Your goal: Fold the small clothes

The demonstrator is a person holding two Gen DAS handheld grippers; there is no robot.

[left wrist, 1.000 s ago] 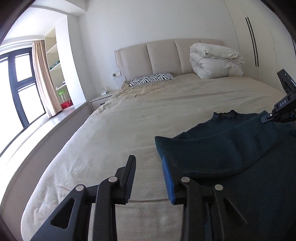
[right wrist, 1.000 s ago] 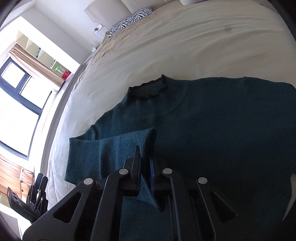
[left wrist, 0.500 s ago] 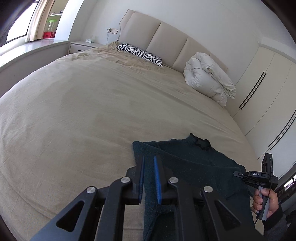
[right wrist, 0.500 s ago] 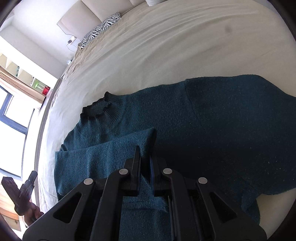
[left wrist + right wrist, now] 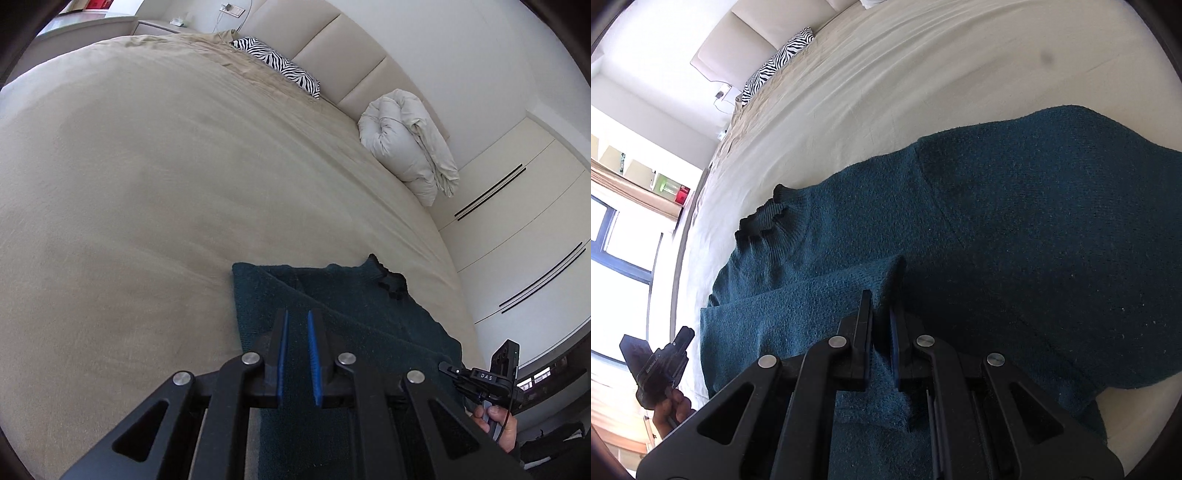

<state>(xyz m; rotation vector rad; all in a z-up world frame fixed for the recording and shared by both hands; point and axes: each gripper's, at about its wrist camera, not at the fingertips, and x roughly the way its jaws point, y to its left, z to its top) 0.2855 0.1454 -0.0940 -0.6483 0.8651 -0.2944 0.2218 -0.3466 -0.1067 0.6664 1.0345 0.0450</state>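
The dark teal sweater (image 5: 1015, 236) lies spread on the beige bed (image 5: 147, 184), collar (image 5: 761, 218) toward the headboard, 1 sleeve (image 5: 798, 306) already drawn across the chest. The right gripper (image 5: 881, 317) has its fingers pressed together on that sleeve's cuff, as it did a second ago. The left gripper (image 5: 297, 332) is what has changed: a second ago its fingers stood wide beside the sweater's folded edge, and they have just been closing to a narrow slit. Knit fabric shows in the slit between the blue pads (image 5: 282, 354), so they appear to pinch that edge. With both ends seemingly held, the next fold looks ready to begin. A zebra pillow (image 5: 277, 62) sits well apart.
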